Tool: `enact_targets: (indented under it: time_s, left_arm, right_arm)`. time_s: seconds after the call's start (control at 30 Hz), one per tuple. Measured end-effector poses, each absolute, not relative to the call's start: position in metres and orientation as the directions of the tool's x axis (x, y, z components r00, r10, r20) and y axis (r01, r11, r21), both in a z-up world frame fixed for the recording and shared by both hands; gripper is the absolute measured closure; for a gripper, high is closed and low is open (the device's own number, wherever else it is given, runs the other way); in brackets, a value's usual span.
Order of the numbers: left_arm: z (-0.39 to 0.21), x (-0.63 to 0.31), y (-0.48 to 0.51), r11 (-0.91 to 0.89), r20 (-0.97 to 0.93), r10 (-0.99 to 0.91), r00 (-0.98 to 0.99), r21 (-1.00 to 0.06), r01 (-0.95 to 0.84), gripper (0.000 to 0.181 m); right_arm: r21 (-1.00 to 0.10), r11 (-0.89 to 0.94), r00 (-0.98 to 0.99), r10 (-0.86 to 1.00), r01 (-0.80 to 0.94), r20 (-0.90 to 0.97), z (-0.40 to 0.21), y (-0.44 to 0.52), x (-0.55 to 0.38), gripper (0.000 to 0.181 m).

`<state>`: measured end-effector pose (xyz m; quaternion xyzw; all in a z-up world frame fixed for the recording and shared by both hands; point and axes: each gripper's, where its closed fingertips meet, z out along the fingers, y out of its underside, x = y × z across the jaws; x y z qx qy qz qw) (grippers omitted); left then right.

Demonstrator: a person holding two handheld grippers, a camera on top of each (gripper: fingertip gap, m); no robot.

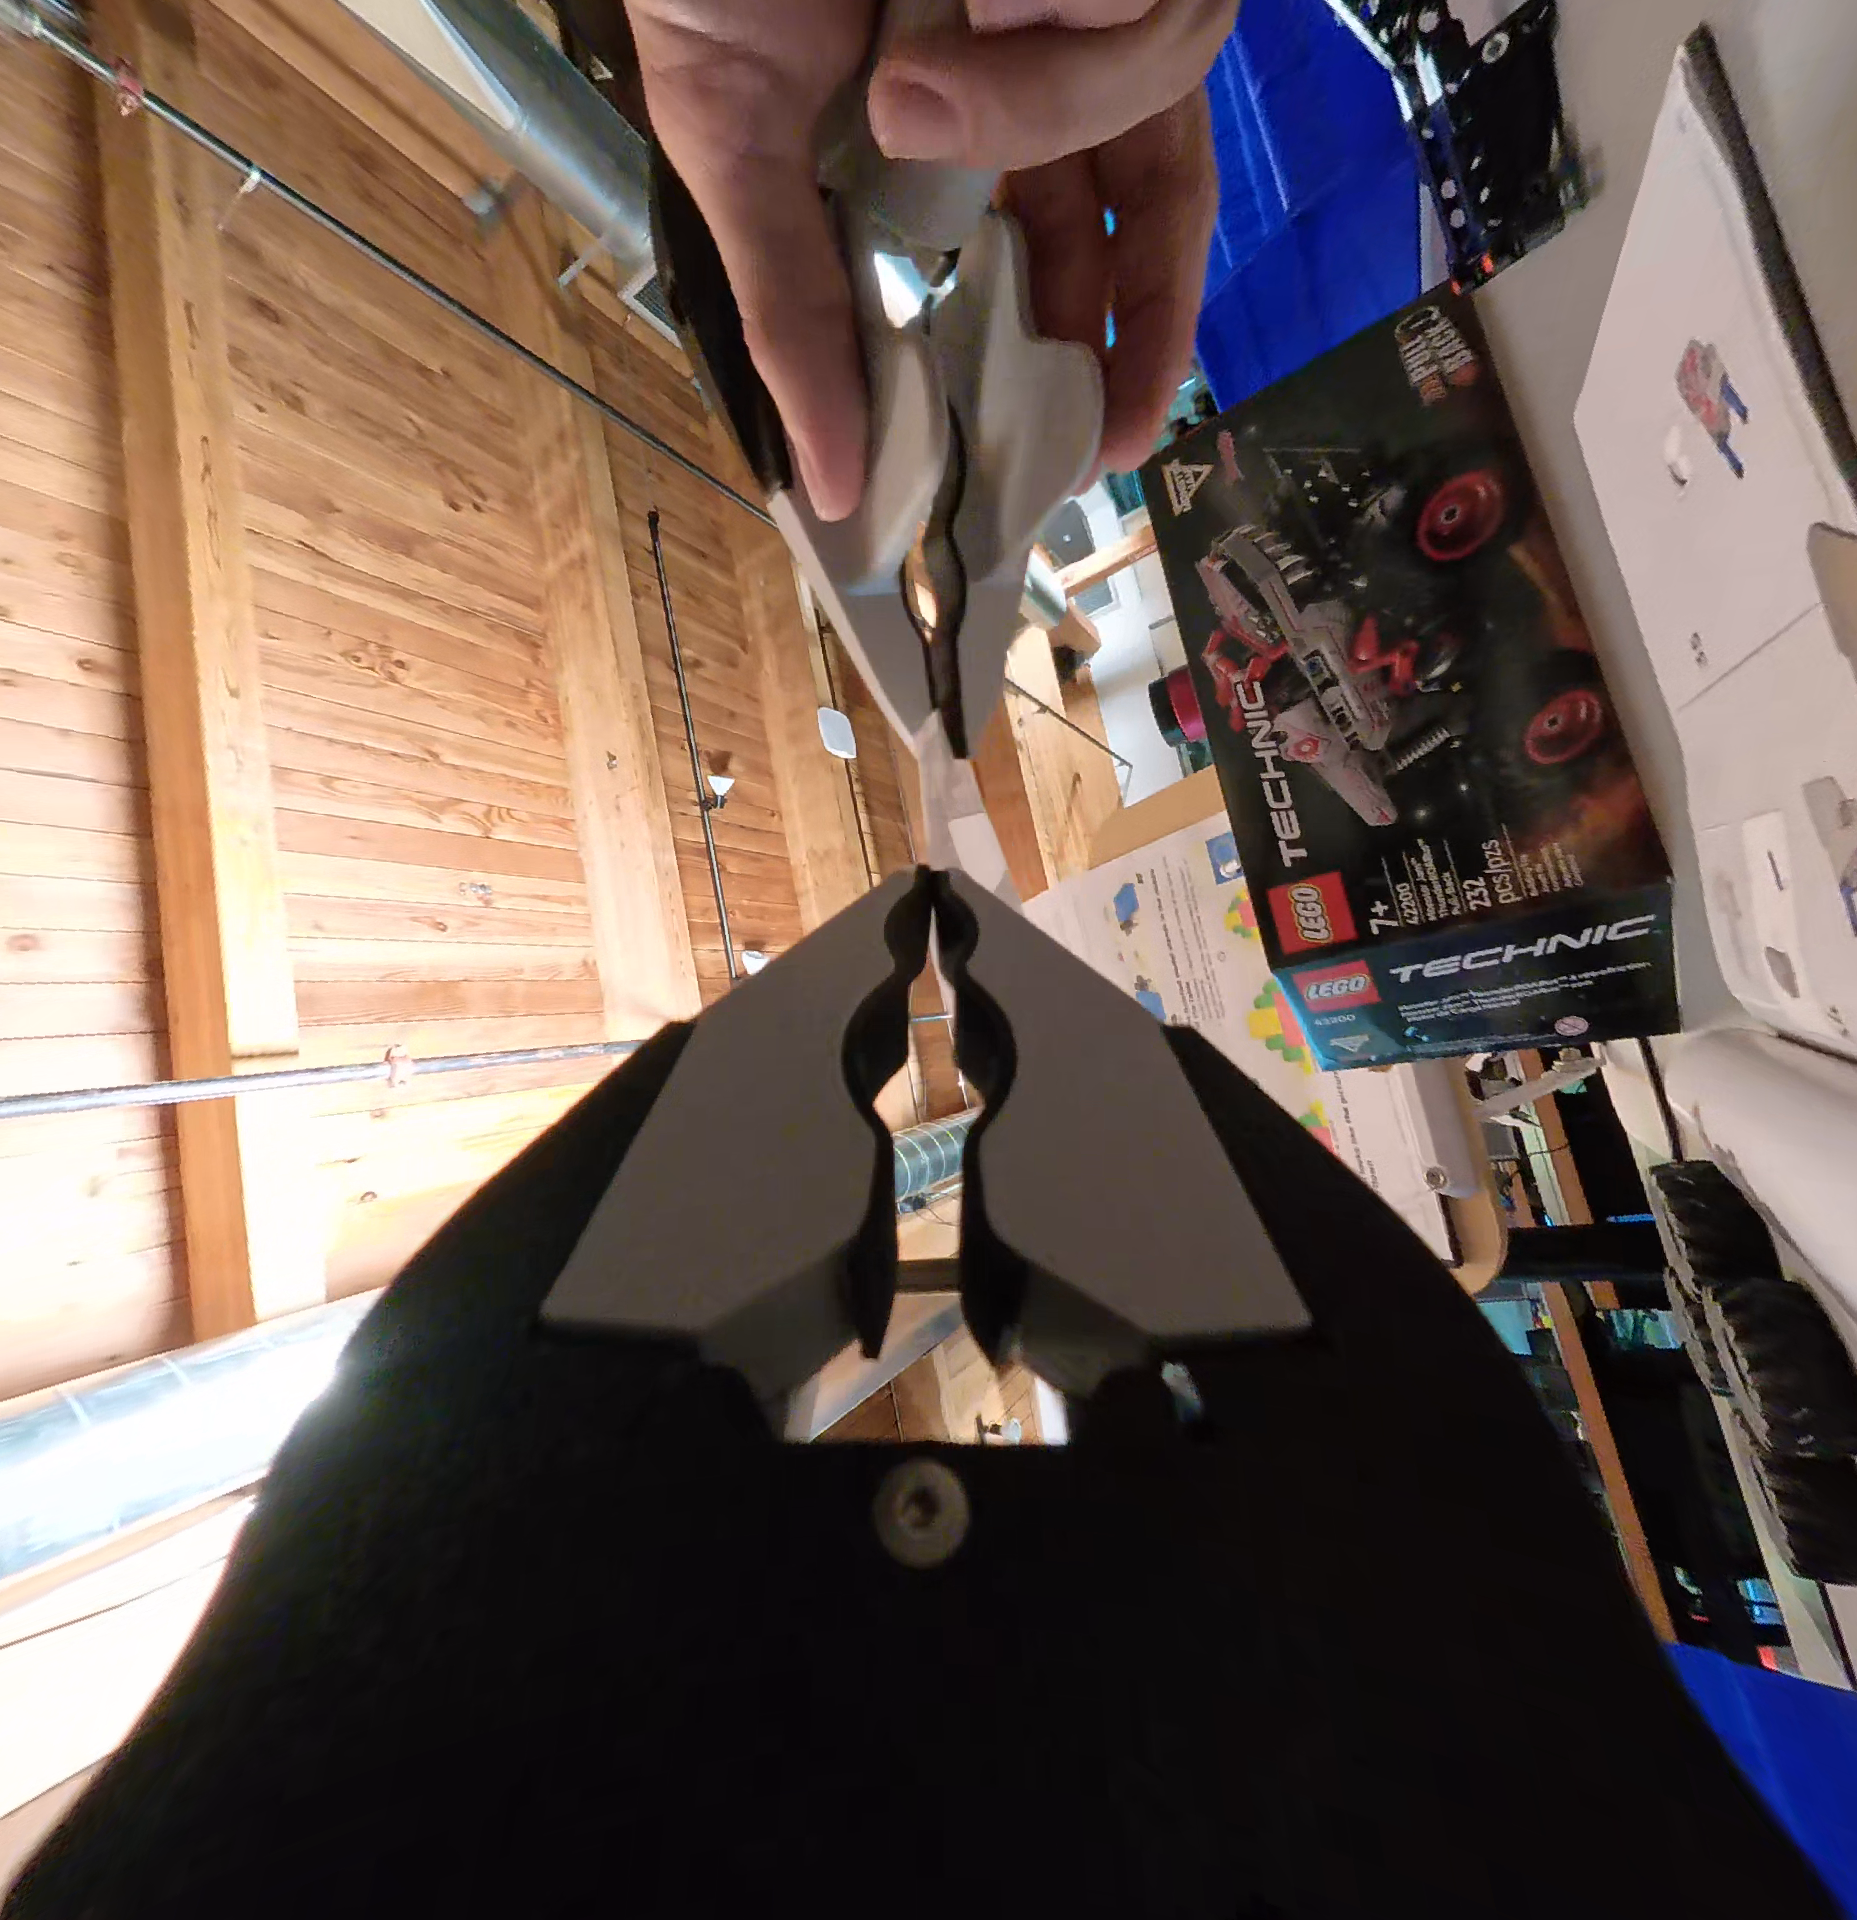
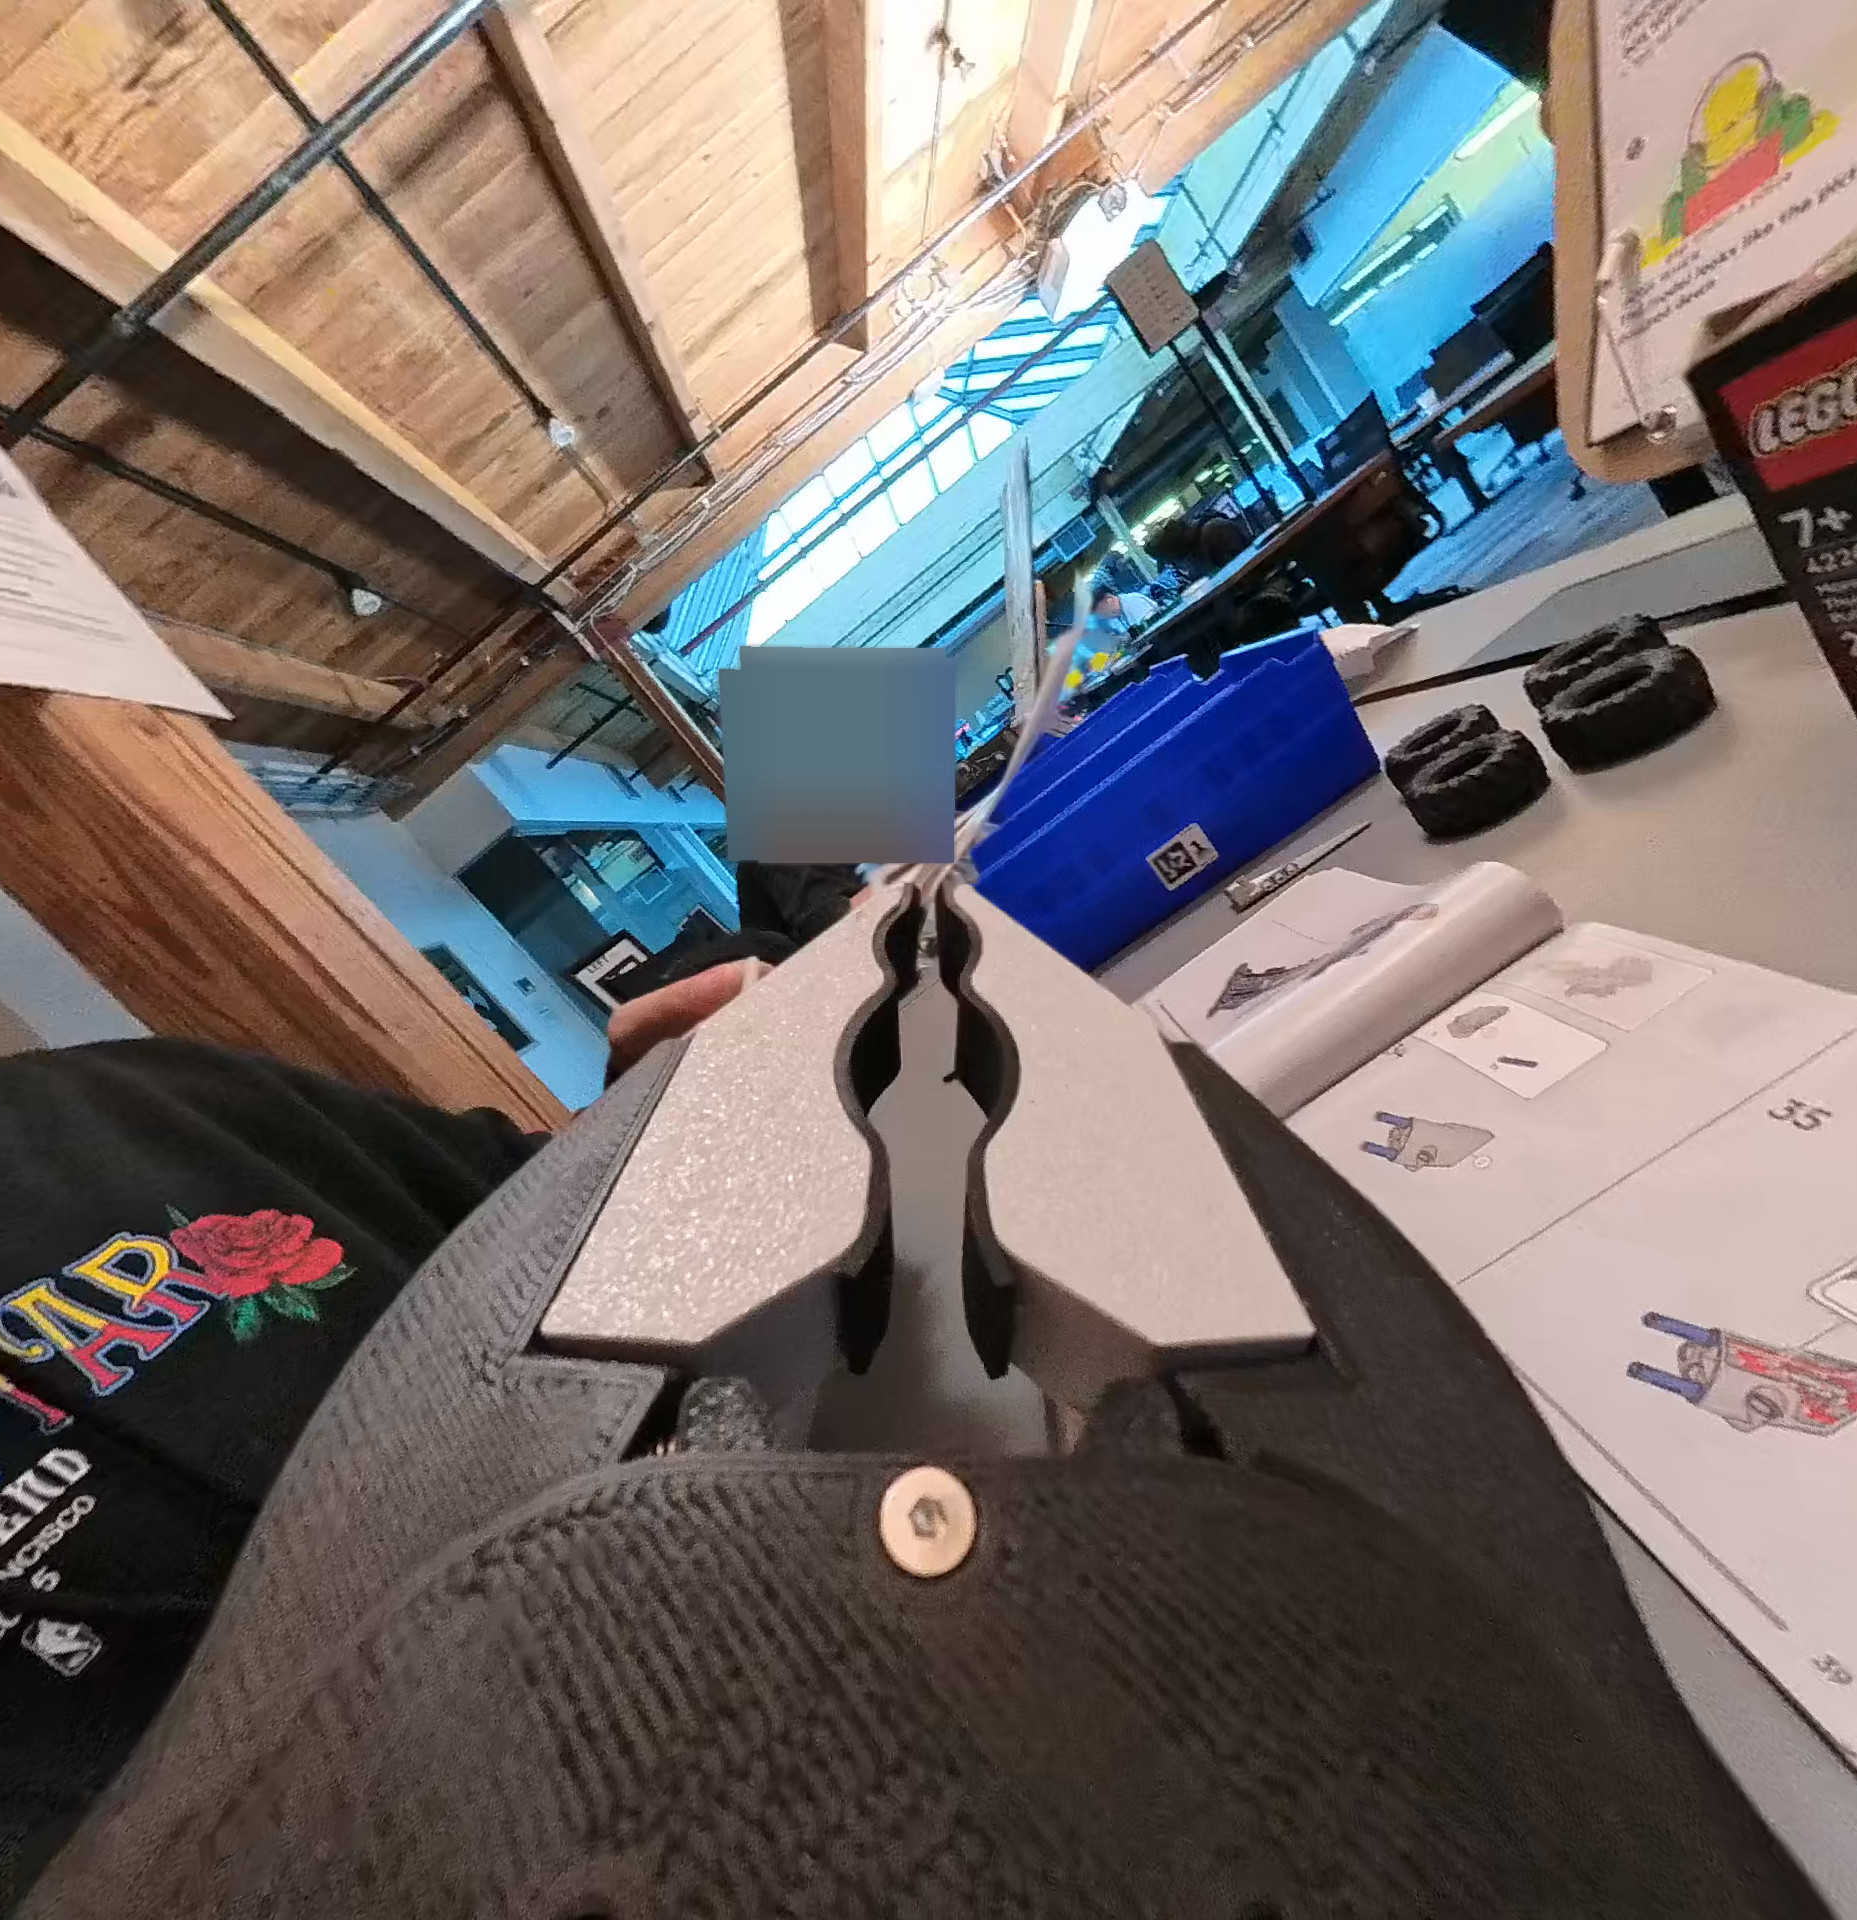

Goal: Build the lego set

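The left hand-held gripper (image 1: 932,883) is squeezed almost all the way shut, and its tips pinch a thin pale strip (image 1: 945,810). The right hand-held gripper (image 2: 929,899) comes at it from 12 o'clock, held by a hand (image 1: 799,260), and its tips are pinched on the other end of the same strip. I cannot tell what the strip is. It could be a bit of a bag or a sticker sheet from the set. Both tools are up in the air, away from the desk (image 2: 1734,831). The Lego box (image 1: 1423,675) stands at about 3 o'clock from the left tool. The open booklet (image 2: 1589,1174) lies on the desk at 4 o'clock from the right tool, with four black tyres (image 2: 1464,769) and a blue bin (image 2: 1184,769) at about 2 o'clock. I think the step is to pull or tear the strip. To do it well, both tools should squeeze hard, pull slowly and straight apart, and not twist, so the strip does not slip out.
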<state>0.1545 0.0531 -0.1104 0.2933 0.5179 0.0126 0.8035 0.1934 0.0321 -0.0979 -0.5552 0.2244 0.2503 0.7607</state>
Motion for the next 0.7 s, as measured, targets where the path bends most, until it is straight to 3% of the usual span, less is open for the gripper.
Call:
enact_targets:
  time_s: [0.17,0.23,0.33,0.53,0.6,0.7]
  left_arm:
    - [-0.116,0.158,0.049,0.834,-0.842,0.323,0.432,0.469,0.291,0.181]
    - [-0.117,0.163,0.050,0.852,-0.877,0.282,0.389,0.416,0.319,0.177]
    - [-0.112,0.172,0.070,0.919,-0.974,0.088,0.211,0.161,0.359,0.160]
    - [-0.114,0.192,0.114,0.848,-0.886,-0.401,-0.232,-0.455,0.271,0.160]
    - [-0.105,0.186,0.105,0.771,-0.813,-0.484,-0.323,-0.571,0.282,0.163]
    - [-0.093,0.176,0.076,0.724,-0.777,-0.474,-0.415,-0.612,0.319,0.167]
  right_arm:
    - [-0.757,0.260,0.797,0.114,-0.600,-0.593,-0.098,0.029,0.195,0.181]
    - [-0.766,0.271,0.805,0.069,-0.583,-0.589,-0.097,0.023,0.203,0.181]
    - [-0.782,0.351,0.824,-0.048,-0.515,-0.565,-0.090,-0.002,0.226,0.181]
    - [-0.758,0.250,0.778,-0.032,-0.602,-0.628,-0.111,-0.024,0.231,0.181]
    - [-0.720,0.239,0.744,0.021,-0.652,-0.667,-0.117,-0.020,0.227,0.181]
    - [-0.664,0.188,0.689,0.150,-0.724,-0.709,-0.121,-0.008,0.209,0.181]
